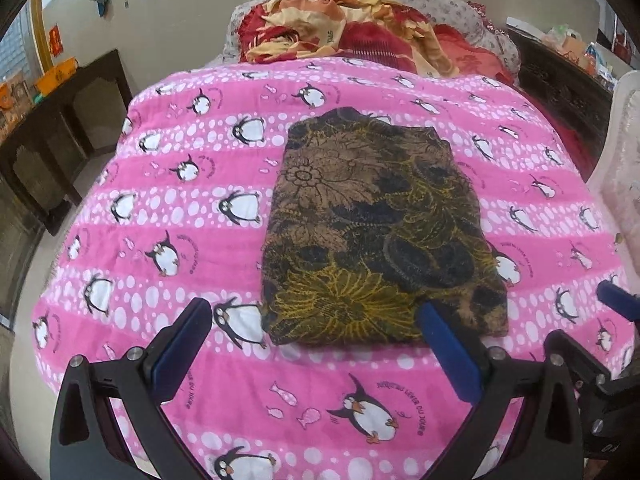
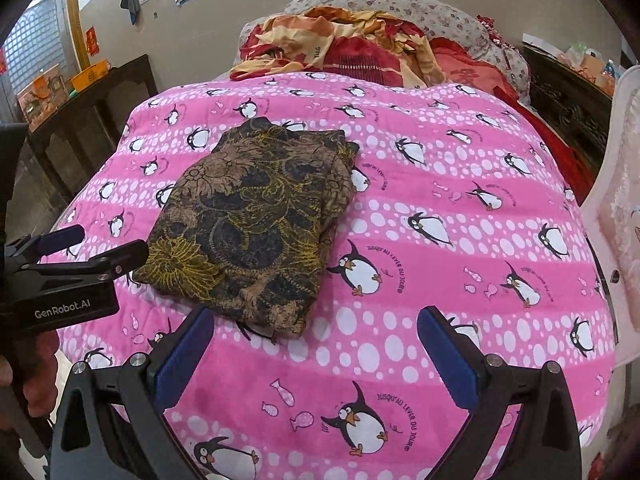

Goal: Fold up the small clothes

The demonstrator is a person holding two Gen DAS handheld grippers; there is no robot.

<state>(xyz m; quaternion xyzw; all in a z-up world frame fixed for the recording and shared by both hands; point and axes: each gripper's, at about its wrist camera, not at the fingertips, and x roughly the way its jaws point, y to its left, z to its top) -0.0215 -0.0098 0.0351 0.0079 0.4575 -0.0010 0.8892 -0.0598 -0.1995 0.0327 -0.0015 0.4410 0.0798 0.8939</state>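
A brown, black and yellow floral-print garment (image 1: pixel 376 228), folded into a rectangle, lies on the pink penguin-print quilt (image 1: pixel 168 208) just ahead of the left gripper (image 1: pixel 316 340). That gripper's jaws are spread wide, holding nothing. The right gripper (image 2: pixel 316 344), equally agape and empty, has the garment ahead to its left.

The folded garment (image 1: pixel 376 232) lies on the quilt (image 1: pixel 168 280), with heaped bedding (image 1: pixel 352 36) behind it.
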